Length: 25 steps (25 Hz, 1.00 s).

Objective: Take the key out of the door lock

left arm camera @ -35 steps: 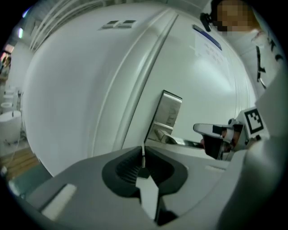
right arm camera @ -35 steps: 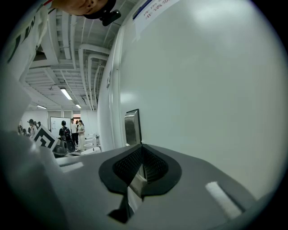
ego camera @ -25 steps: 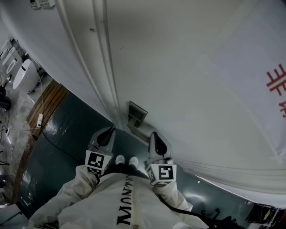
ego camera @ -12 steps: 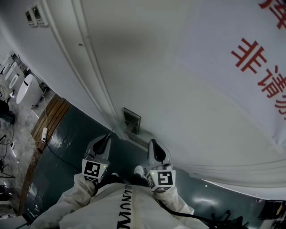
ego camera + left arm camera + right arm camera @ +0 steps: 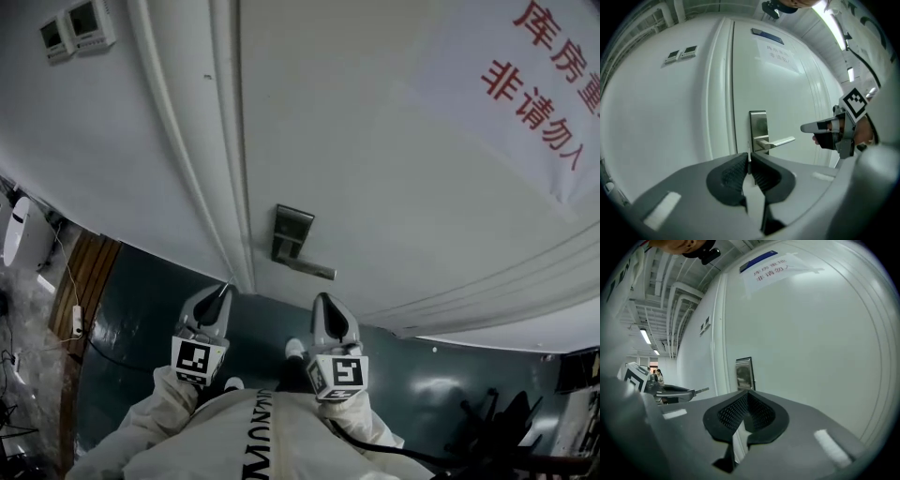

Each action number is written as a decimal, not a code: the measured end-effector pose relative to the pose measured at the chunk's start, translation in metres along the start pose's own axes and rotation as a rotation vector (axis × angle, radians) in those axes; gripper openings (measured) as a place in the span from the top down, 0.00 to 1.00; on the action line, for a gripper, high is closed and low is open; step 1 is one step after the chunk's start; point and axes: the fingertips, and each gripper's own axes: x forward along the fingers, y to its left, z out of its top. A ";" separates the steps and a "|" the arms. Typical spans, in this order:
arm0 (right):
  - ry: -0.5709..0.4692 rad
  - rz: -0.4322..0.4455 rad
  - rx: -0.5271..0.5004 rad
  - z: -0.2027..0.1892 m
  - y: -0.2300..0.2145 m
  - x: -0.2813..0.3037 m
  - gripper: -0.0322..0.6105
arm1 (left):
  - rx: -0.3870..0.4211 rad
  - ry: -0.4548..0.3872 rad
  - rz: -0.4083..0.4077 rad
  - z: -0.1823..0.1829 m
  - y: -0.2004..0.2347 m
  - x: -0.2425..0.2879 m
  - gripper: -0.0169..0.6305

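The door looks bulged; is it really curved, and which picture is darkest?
Lens effect: both gripper views bow the door; the head view is darkest and bends it too; a ceiling light glares in the left gripper view.

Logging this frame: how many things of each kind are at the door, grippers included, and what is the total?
Grippers: 2 (left gripper, right gripper)
Key: 1, in the left gripper's jaws
Door: 1
Lock plate with lever handle: 1
Paper sign: 1
Wall panels: 2
Total: 8
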 end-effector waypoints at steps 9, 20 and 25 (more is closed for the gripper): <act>-0.032 -0.145 -0.025 -0.012 0.081 -0.067 0.95 | -0.028 -0.056 -0.117 -0.015 0.008 -0.080 0.94; -0.056 -0.230 -0.031 -0.021 0.098 -0.118 0.95 | -0.007 -0.096 -0.155 -0.003 -0.012 -0.116 0.94; -0.069 -0.213 -0.029 -0.018 0.096 -0.126 0.95 | 0.016 -0.088 -0.161 0.002 -0.026 -0.118 0.94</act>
